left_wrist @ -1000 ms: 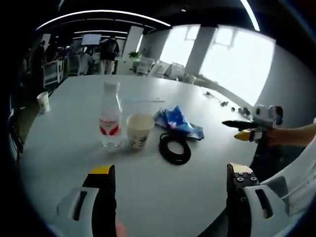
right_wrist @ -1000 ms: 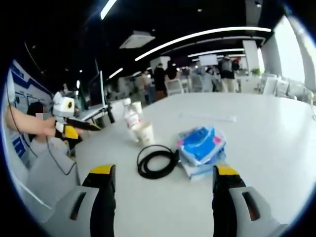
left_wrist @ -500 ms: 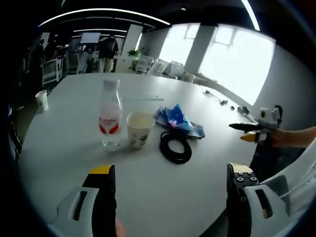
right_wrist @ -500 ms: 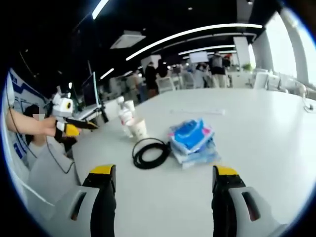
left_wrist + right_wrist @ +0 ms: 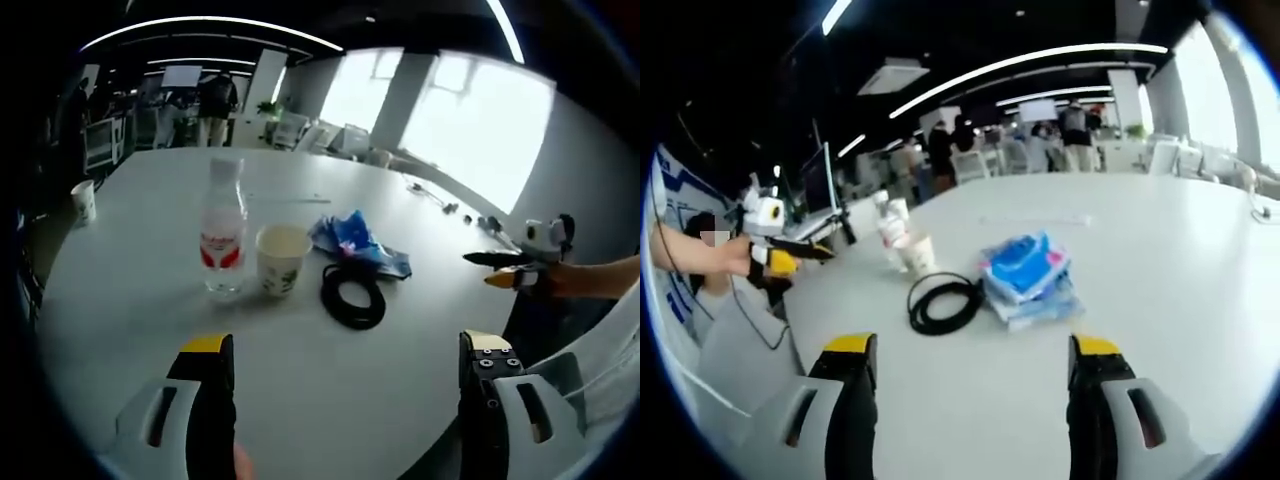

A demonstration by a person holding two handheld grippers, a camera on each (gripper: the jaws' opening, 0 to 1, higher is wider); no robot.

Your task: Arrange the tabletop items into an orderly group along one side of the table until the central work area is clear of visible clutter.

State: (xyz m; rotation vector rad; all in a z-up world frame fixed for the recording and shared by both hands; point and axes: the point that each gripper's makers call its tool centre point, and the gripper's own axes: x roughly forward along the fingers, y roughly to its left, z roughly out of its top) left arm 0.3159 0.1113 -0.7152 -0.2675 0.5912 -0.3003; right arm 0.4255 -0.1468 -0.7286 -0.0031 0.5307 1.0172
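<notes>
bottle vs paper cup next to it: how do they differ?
The water bottle is taller and slimmer; the paper cup is shorter and wider. The bottle is clear with a red label and a white cap; the cup is opaque white with a small print. The bottle is capped, the cup open-topped. Both stand upright, side by side on the white table.

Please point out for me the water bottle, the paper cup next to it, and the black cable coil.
water bottle point(image 5: 223, 243), left gripper view, on its red label.
paper cup point(image 5: 281, 262), left gripper view, on its side wall.
black cable coil point(image 5: 943, 303), right gripper view, on the loop's near edge.
</notes>
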